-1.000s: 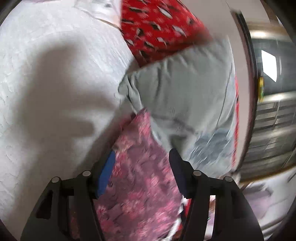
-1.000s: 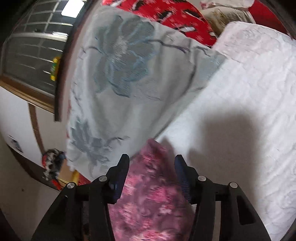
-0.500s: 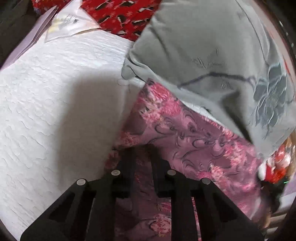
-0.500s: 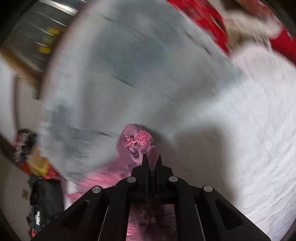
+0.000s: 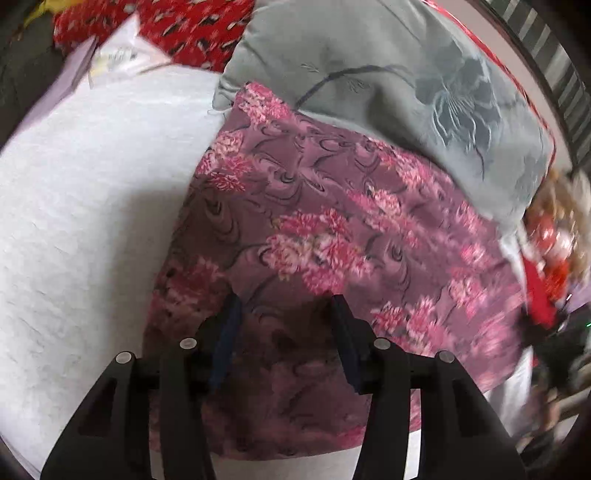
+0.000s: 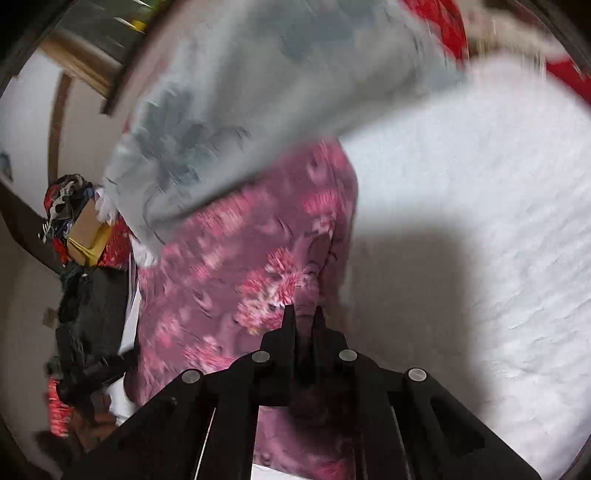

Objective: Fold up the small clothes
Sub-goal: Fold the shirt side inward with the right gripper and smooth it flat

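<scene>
Two grippers at the pink floral cloth on our white bedspread.
Our left gripper gapes above it; our right gripper pinches its edge, grey pillow ahead.

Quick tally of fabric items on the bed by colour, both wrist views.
Pink floral cloth: 1, lying flat under the open left claw; right claw shut on its edge.
Grey flowered pillow: 1, overlapping the cloth's far edge.
White quilted bed cover: 1.
Red patterned fabric: 1, at the far side.
Total: 4
</scene>
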### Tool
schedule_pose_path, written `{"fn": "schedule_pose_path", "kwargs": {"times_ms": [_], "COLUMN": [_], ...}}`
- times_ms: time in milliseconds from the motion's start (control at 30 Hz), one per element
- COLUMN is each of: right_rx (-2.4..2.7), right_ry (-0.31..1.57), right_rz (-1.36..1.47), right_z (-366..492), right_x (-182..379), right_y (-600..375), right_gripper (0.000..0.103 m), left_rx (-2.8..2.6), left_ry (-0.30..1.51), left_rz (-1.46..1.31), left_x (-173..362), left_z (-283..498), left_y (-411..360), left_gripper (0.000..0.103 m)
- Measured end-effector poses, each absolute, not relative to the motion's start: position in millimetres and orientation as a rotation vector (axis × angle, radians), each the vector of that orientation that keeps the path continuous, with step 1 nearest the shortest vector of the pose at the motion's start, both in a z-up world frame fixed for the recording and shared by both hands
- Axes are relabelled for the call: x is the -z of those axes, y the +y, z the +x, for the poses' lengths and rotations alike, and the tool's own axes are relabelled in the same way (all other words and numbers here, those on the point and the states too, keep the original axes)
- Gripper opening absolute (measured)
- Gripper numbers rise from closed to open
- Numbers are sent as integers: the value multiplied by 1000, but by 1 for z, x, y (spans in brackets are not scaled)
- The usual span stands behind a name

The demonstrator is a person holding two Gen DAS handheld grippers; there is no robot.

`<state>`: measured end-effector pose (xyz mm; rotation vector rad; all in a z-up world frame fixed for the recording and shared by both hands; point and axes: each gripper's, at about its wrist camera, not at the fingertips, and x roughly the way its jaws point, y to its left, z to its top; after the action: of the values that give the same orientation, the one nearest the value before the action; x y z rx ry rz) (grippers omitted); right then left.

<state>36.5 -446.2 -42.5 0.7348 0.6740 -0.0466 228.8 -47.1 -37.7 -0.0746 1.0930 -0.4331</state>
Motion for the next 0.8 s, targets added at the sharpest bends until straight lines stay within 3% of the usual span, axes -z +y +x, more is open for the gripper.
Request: {"fn": "schedule_pose_path", "kwargs": {"times_ms": [67,133,167,200,233,400,467,533,733,800], "right_rx": [84,132,143,162,180,117,110,143,131,128], "right_ry": [703,882,879,843,812,664,703,876,756,718], "right_rz": [732,696,703,718,722,665,635,581,524,520], "right_z": [30,39,36,27,20,-1,9,23,37,61], "right_x": [46,72,72,62,52,17,29,63,26,13], "right_y": [-446,-443,-444,-445,-446,-426,-412,-404,-396,-394], "right_gripper": [6,10,11,21,23,27,28,26,29,29], "left_rx": [427,426,433,442,458,445,423,406,513,507], "left_ry": [1117,1159,1174,1168,1142,1144,1198,1233,1140,1106], "left_rz": [-64,-86,-123,-157,-193,-182,-153,-121,-178,-156], "left_x": [39,36,31,26,17,17,37,54,8,-4], "left_z": [231,234,234,231,227,217,215,215,221,234], "left_y": [-46,-43,-37,-33,-24,-21,-25,-26,-33,-43], "left_gripper": [48,47,45,45,45,48,48,46,47,53]}}
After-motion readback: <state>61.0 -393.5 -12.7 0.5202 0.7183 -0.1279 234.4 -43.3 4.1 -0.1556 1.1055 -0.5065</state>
